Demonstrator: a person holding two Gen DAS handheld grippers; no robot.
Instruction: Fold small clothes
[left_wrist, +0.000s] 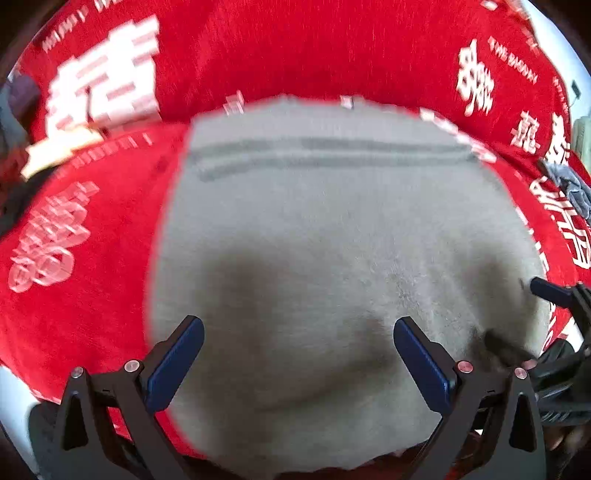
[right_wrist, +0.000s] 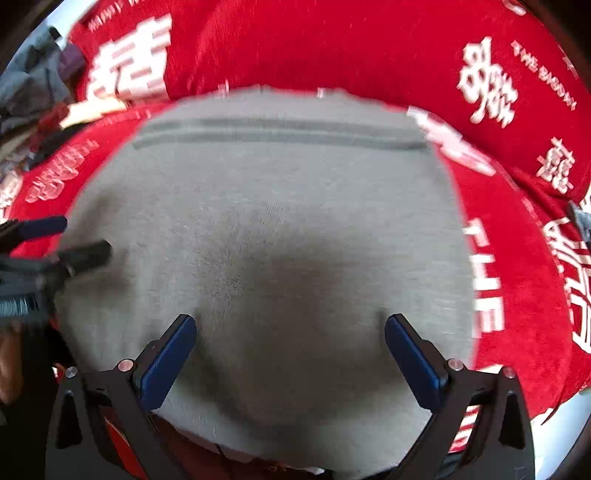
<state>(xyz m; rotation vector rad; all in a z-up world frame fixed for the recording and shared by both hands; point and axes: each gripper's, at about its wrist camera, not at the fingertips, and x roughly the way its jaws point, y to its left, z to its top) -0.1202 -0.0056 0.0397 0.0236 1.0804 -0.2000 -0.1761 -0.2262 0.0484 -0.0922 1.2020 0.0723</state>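
Both claws released above grey cloth.
Looks soft, light, limp; we'd pinch its near edge, w/ one claw per corner.

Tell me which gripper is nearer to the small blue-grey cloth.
Right. The cloth lies off to the right of both; the right gripper is over the grey garment on the cloth's side, the left gripper beyond it.
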